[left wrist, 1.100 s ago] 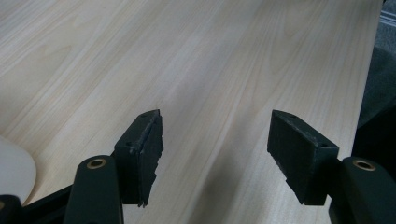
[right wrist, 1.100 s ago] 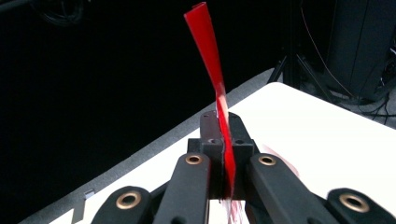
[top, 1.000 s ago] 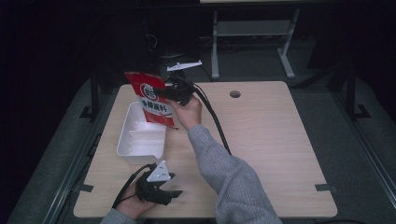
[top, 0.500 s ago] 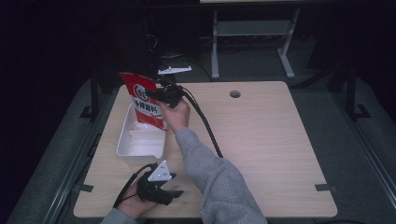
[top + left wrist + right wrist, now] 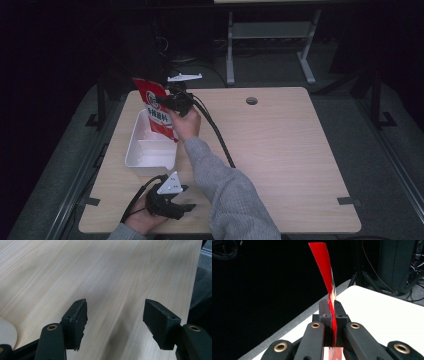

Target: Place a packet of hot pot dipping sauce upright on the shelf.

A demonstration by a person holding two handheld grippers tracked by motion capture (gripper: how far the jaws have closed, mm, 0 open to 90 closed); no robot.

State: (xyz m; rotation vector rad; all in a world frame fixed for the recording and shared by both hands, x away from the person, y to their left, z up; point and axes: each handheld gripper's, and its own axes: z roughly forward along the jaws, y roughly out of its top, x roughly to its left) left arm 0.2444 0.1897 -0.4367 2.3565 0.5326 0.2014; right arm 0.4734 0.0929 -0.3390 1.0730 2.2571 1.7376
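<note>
While gripped, red packet hangs upright lengthwise.

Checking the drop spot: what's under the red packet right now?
The white tray sits below the red packet; its near compartments look empty, the far part is covered by the packet.

1. Our right arm wears a grey knitted sleeve with a ribbed cuff at the wrist.
2. Our left black two-jaw claw carries a pale grey three-cornered plate with small dark marks.
3. Its black, blocky jaw pads show small screw holes; brass rivets pin the arms.
4. Our right black claw has the same brass-riveted linkage.
5. Thick black cables trail from it.
</note>
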